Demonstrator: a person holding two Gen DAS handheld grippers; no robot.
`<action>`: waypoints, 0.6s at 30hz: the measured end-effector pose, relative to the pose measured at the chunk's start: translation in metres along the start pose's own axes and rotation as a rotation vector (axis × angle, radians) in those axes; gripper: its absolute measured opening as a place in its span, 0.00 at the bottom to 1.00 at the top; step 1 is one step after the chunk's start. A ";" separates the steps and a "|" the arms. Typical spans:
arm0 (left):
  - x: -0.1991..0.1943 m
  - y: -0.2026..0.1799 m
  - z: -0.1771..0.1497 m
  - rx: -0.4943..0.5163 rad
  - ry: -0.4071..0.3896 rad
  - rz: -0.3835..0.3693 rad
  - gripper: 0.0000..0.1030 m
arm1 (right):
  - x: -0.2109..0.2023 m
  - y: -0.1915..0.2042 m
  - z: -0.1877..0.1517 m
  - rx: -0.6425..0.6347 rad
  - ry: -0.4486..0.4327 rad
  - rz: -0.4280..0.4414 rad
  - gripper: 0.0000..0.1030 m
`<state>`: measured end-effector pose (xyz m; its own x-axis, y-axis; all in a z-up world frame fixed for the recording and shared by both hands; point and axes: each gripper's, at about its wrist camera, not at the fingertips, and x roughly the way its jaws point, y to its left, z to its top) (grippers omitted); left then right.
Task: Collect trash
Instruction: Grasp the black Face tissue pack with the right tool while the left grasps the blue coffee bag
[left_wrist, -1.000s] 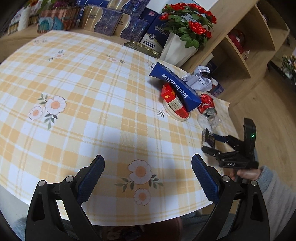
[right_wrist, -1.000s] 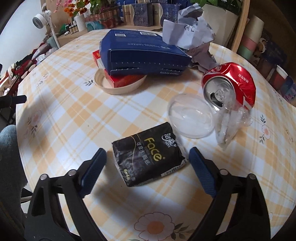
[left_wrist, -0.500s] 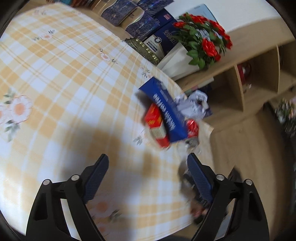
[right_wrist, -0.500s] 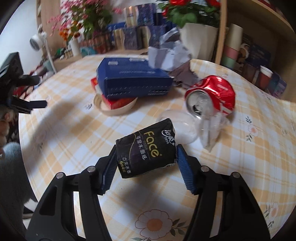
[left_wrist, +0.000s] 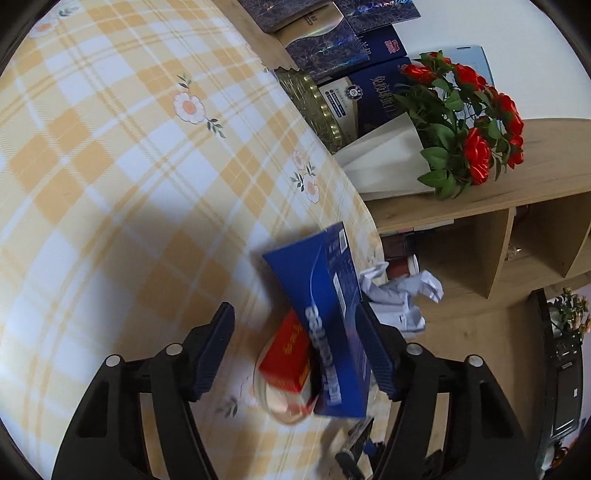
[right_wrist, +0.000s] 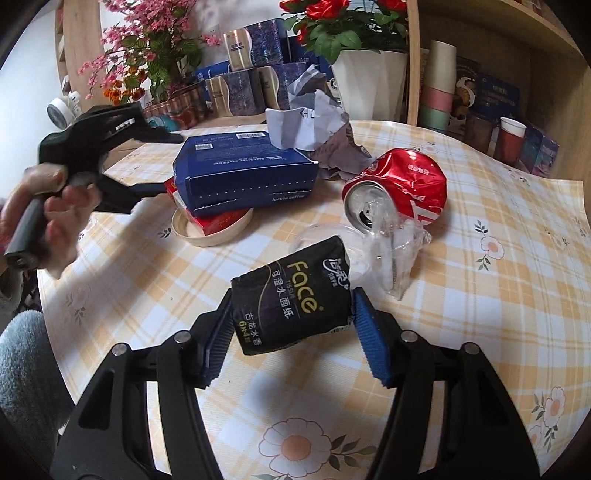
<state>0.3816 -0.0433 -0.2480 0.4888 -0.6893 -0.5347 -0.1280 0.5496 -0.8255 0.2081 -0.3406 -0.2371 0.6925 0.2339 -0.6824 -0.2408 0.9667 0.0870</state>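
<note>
My right gripper (right_wrist: 291, 321) is shut on a black tissue pack (right_wrist: 295, 295), held just above the checked tablecloth (right_wrist: 480, 314). Beyond it lie a crushed red can (right_wrist: 406, 181), a crumpled clear plastic cup (right_wrist: 391, 251) and crumpled paper (right_wrist: 314, 125). A blue coffee box (left_wrist: 325, 295) rests on a red box (left_wrist: 288, 350) in a beige lid (left_wrist: 273, 398). My left gripper (left_wrist: 295, 310) is closing around the end of these boxes. Its right pad is at the blue box's edge; the left pad stands clear. The right wrist view shows the left gripper (right_wrist: 168, 164) at the blue box (right_wrist: 243, 173).
A white pot of red roses (left_wrist: 388, 162) and stacked dark gift boxes (left_wrist: 332, 55) stand behind the table's far edge. Wooden shelves (left_wrist: 517, 240) with paper cups (right_wrist: 439, 85) rise at the right. A person's hand (right_wrist: 48, 214) holds the left gripper.
My right gripper closed on the tissue pack and lifted it off the cloth. My left gripper rolled, swung across the table to the blue box and narrowed its jaws.
</note>
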 end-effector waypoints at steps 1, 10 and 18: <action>0.005 0.001 0.002 -0.009 0.002 -0.009 0.63 | 0.000 0.000 0.000 -0.002 0.001 0.001 0.61; 0.036 -0.004 0.009 -0.002 0.013 -0.024 0.57 | 0.001 -0.004 0.001 0.016 0.002 0.018 0.60; 0.040 -0.014 0.011 -0.008 0.024 -0.112 0.27 | 0.002 -0.003 0.000 0.013 0.006 0.020 0.61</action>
<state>0.4127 -0.0734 -0.2560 0.4800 -0.7572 -0.4429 -0.0803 0.4648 -0.8817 0.2099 -0.3428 -0.2386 0.6836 0.2527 -0.6847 -0.2456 0.9631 0.1103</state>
